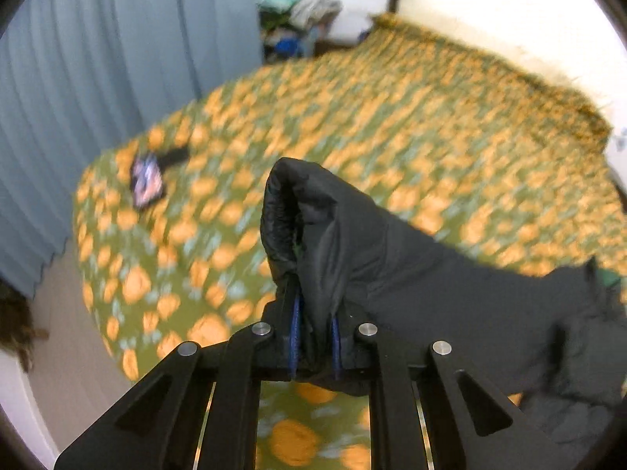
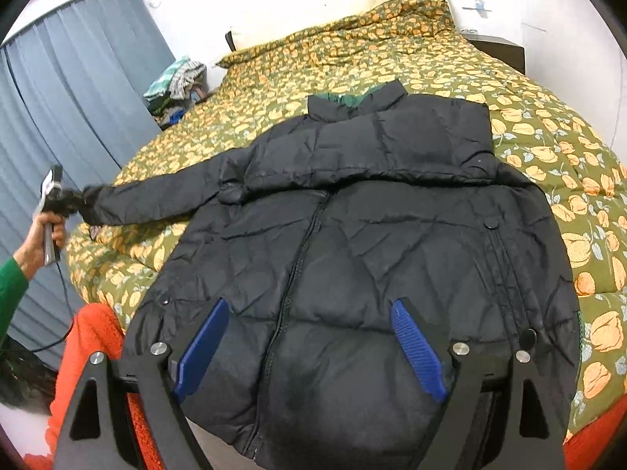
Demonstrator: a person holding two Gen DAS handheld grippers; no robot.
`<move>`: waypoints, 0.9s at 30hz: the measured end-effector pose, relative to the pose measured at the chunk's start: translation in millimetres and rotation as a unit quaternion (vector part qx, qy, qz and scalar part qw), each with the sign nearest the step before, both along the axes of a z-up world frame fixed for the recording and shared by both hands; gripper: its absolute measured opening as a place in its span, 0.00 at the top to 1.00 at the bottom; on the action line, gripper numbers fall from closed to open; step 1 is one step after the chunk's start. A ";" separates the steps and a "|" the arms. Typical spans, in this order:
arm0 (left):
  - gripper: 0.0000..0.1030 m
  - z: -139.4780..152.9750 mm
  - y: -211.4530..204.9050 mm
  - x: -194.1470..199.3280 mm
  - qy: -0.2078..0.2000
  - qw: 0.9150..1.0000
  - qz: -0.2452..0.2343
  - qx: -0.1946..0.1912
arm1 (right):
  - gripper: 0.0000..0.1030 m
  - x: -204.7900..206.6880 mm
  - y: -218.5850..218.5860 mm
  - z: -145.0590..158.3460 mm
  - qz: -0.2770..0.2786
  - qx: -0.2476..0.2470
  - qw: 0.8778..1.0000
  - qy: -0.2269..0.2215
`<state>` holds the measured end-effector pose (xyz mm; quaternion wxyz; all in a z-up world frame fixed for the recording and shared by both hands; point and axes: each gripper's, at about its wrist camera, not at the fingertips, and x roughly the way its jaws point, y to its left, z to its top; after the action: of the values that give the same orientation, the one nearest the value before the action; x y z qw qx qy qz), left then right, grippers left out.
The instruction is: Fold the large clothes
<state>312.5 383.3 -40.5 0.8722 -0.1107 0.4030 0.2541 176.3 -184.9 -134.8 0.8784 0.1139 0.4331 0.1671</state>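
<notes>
A black puffer jacket (image 2: 352, 243) lies front up on the bed, zipped, collar at the far end. Its left sleeve (image 2: 156, 199) is stretched out to the left, off the bed's edge. My left gripper (image 1: 315, 313) is shut on the sleeve's cuff (image 1: 305, 215), which stands up between the blue pads; it also shows in the right wrist view (image 2: 64, 201), held in a hand. My right gripper (image 2: 309, 348) is open and empty, low over the jacket's hem, one pad on each side of the zip.
The bed has a green cover with orange flowers (image 2: 529, 117). A small dark packet (image 1: 147, 180) lies near its left corner. A pile of clothes (image 2: 176, 82) sits by the blue curtain (image 2: 78, 98). A dark nightstand (image 2: 497, 51) stands far right.
</notes>
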 end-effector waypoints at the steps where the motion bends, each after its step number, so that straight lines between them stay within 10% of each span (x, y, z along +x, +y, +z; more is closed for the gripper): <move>1: 0.89 16.0 -13.9 4.1 -0.013 1.000 -0.019 -0.001 | 0.15 -1.0 -1.6 0.2 -0.003 0.005 1.000 -0.003; 6: 0.90 75.5 -109.1 15.7 -0.060 0.988 -0.143 0.001 | 0.15 -5.4 -11.6 0.0 -0.017 0.025 0.999 -0.011; 14: 0.90 112.2 -305.7 23.9 -0.088 0.924 -0.373 -0.021 | 0.15 -9.8 -38.5 10.2 -0.050 0.043 0.997 -0.039; 19: 0.90 64.0 -403.4 45.6 -0.058 0.896 -0.438 -0.034 | 0.15 -12.8 -57.4 7.8 -0.081 0.050 0.995 -0.042; 25: 0.86 -40.7 -478.0 64.6 0.026 0.893 -0.449 -0.025 | 0.15 -20.0 -81.3 4.4 -0.115 0.047 0.991 -0.040; 27: 0.68 -60.4 -499.8 60.4 0.048 0.889 -0.456 -0.021 | 0.15 -21.5 -88.9 2.7 -0.124 0.042 0.991 -0.038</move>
<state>372.9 -116.5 -100.9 0.8692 0.0790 0.4558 -0.1747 154.8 -273.8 -132.1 0.9027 0.1972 0.3742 0.0792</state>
